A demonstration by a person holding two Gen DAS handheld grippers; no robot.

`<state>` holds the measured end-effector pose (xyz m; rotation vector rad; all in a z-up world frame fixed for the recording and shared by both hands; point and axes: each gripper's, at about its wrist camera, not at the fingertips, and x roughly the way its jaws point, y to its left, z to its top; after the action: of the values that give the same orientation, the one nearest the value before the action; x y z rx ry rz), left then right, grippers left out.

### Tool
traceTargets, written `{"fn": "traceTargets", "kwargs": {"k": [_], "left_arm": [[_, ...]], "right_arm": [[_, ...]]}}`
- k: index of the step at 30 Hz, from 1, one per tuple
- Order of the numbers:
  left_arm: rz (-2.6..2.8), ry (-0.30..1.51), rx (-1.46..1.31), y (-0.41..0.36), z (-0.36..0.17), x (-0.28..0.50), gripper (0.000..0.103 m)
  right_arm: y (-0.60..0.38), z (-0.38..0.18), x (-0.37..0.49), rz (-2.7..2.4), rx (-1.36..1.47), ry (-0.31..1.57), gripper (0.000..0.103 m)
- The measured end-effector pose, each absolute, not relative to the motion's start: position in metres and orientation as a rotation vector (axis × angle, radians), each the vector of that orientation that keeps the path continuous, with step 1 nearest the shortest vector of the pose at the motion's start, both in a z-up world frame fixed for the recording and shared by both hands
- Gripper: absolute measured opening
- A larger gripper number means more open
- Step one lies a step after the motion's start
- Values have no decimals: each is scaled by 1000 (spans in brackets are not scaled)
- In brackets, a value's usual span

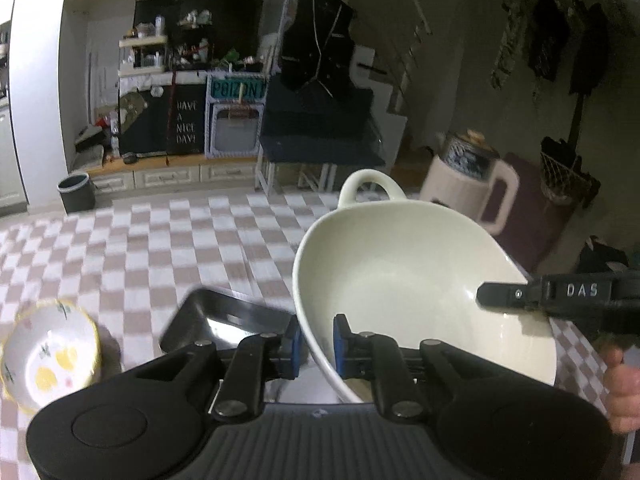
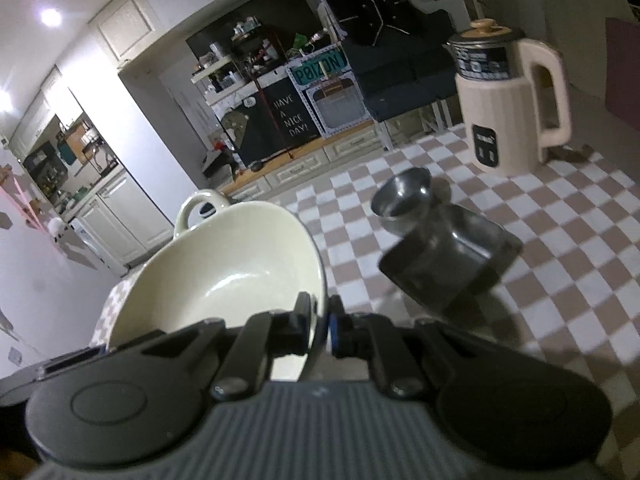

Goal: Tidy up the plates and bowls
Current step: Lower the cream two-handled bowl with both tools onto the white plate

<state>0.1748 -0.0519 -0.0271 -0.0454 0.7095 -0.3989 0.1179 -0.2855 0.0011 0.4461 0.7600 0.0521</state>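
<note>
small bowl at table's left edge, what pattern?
White small bowl with a yellow rim, yellow blobs and small green sprigs inside; the left wrist view shows it.

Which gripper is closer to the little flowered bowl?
Left. The left gripper grips the cream bowl beside the flowered bowl; the right gripper grips the opposite rim.

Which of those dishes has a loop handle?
The big cream bowl, the one both claws grip by its rim. The small flowered bowl, the metal tray and the little steel bowl have none.
</note>
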Motion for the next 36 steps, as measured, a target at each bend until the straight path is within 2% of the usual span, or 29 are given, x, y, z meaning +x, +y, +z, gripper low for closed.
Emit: {"fn": "traceTargets", "kwargs": {"k": [14,36], "left_arm": [[-420,894,-11,-53,-94,161,18],[-405,973,26,-64,-129,181,17]], "right_arm": [[-270,-48,120,35,298,976,11],[-269,-77,129,10,242,1120,13]]}}
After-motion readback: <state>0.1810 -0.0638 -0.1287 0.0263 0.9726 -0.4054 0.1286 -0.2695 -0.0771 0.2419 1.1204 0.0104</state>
